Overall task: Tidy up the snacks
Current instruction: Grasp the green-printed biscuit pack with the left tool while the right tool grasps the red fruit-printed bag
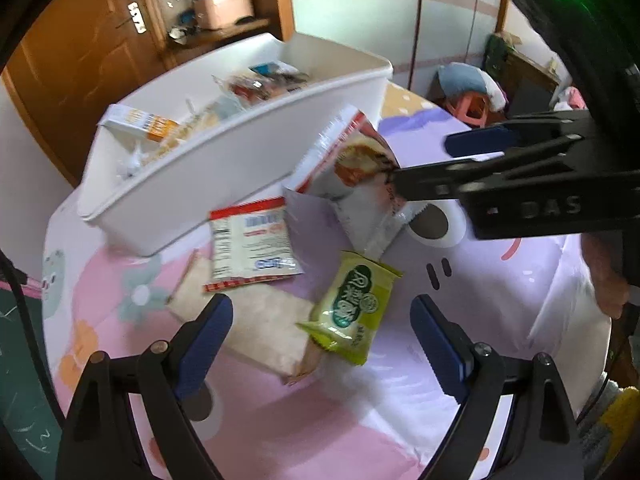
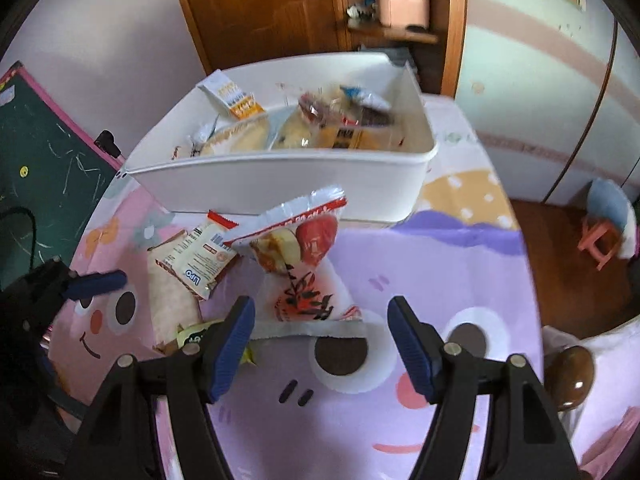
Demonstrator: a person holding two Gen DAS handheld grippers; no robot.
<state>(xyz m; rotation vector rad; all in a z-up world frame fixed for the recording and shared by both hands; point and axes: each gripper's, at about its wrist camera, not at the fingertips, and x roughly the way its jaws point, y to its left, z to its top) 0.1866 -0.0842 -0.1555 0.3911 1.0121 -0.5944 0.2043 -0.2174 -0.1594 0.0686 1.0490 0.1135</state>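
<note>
A white bin (image 1: pixel 240 168) (image 2: pixel 280 184) holding several snack packets stands at the back of a cartoon-print tablecloth. In front of it lie a red-and-white packet with an apple picture (image 1: pixel 352 168) (image 2: pixel 304 248), a white Lipo packet (image 1: pixel 252 240) (image 2: pixel 200 256), a beige packet (image 1: pixel 268 328) (image 2: pixel 172 300) and a green packet (image 1: pixel 352 304) (image 2: pixel 196 334). My left gripper (image 1: pixel 320 302) is open above the green and beige packets. My right gripper (image 2: pixel 320 304) (image 1: pixel 432 160) is open too. The apple packet's near end sits between its fingertips, and the pads do not press on it.
A green chalkboard (image 2: pixel 40 168) leans at the left of the table. Beyond the table's right edge, a pink stool (image 2: pixel 600 240) stands on the wooden floor. A brown rounded thing (image 2: pixel 572 372) sits at the near right corner. A wooden door and shelf are behind the bin.
</note>
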